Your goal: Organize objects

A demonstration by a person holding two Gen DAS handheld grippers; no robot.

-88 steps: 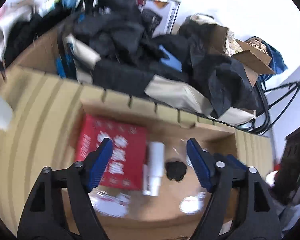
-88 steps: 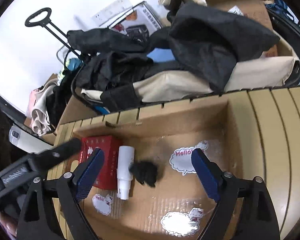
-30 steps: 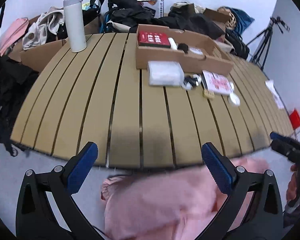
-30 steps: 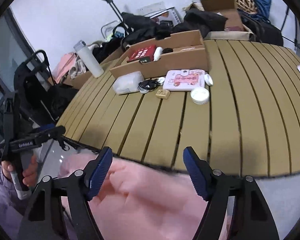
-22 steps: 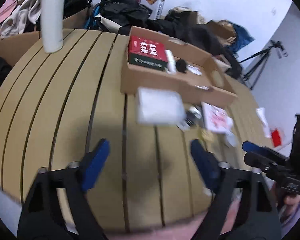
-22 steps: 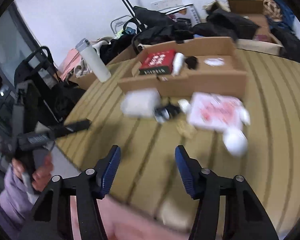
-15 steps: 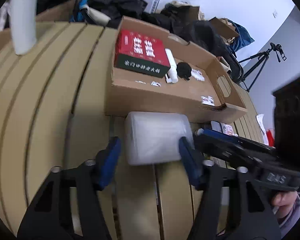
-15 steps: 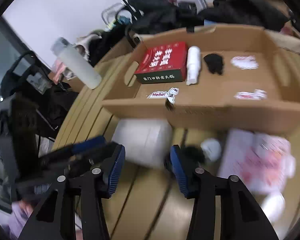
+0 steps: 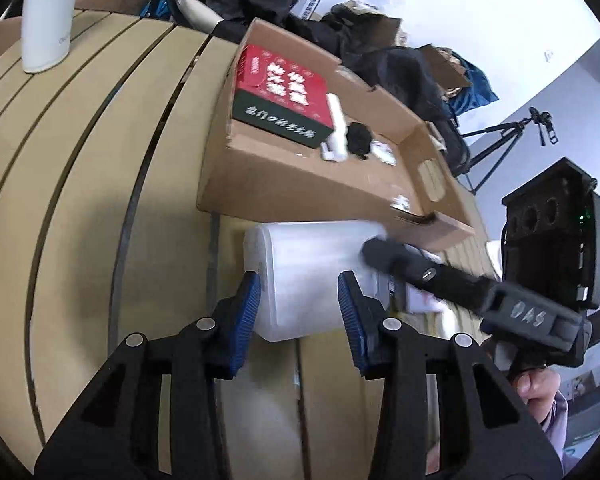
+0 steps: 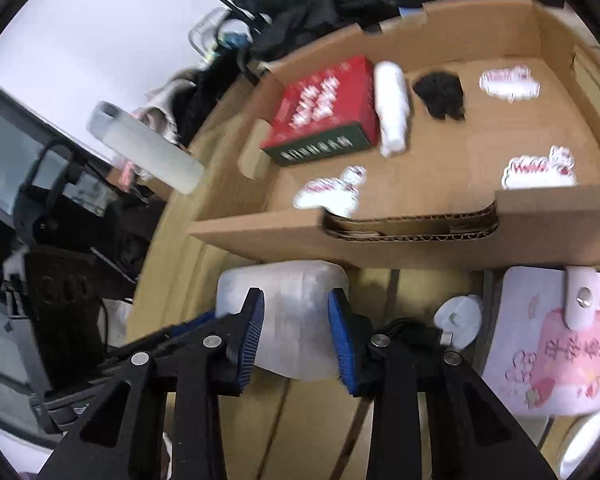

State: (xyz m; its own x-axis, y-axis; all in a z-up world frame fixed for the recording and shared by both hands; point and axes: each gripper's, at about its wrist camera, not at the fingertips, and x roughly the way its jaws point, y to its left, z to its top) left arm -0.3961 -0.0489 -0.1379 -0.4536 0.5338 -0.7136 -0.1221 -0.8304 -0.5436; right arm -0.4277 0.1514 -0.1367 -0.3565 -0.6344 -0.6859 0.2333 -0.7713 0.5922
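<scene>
Cardboard tray (image 10: 400,236) on the slatted wooden counter (image 9: 100,160) already holds 3 things. Both hand-held grippers, left (image 9: 300,312) and right (image 10: 296,332), have just been closing on the white plastic-wrapped pack (image 10: 288,292) beside it; pink case (image 10: 560,352) and other bits remain outside.

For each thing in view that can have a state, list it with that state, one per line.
Left gripper: jaws have just been closing, pads on the white packet.
Right gripper: jaws have just been closing, pads on the same packet.
White packet: lying on the table against the cardboard box's front wall.
Cardboard box: open-topped.
Red box: lying flat in the cardboard box.
White bottle: on its side beside the red box.
White flask: upright on the table.
</scene>
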